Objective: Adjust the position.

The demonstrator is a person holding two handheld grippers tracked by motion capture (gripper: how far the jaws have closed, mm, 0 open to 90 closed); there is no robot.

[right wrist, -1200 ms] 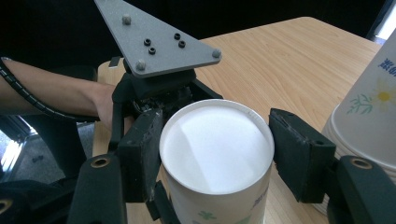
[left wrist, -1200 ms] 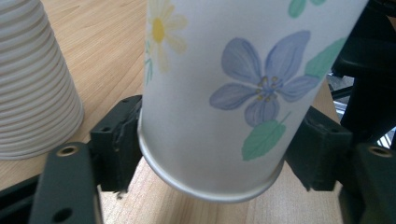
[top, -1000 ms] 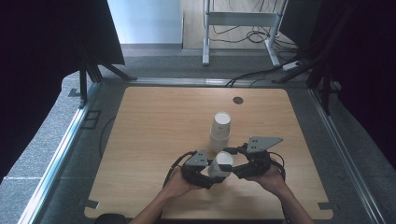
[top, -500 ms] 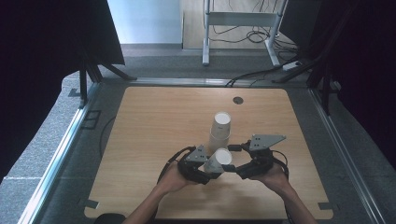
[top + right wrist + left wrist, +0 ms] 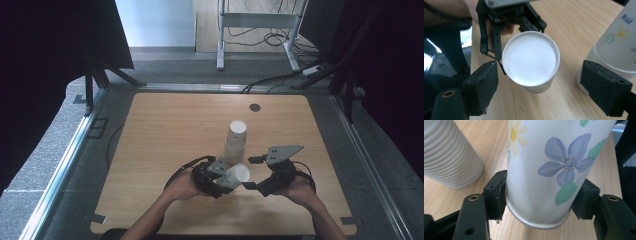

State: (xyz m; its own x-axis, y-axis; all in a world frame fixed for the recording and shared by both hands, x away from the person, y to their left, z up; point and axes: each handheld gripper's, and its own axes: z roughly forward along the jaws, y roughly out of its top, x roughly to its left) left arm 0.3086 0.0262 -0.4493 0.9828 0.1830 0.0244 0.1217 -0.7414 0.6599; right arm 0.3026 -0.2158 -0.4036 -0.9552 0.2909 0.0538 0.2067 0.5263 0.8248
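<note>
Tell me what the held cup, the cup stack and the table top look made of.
Cup: looks like thin paper, matt white with printed flowers and a rolled bottom rim. Stack: likely the same paper cups nested, going by the ribbed layers of rims. Table top: light wood or wood-look laminate, with faint grain and a low sheen; which of the two is unclear.

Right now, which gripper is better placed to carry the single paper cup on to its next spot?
Probably the left. The left gripper is shut on the flowered cup, pads on both sides. The right gripper has just been opening; its pads stand apart from the cup, beside the cup stack.
</note>
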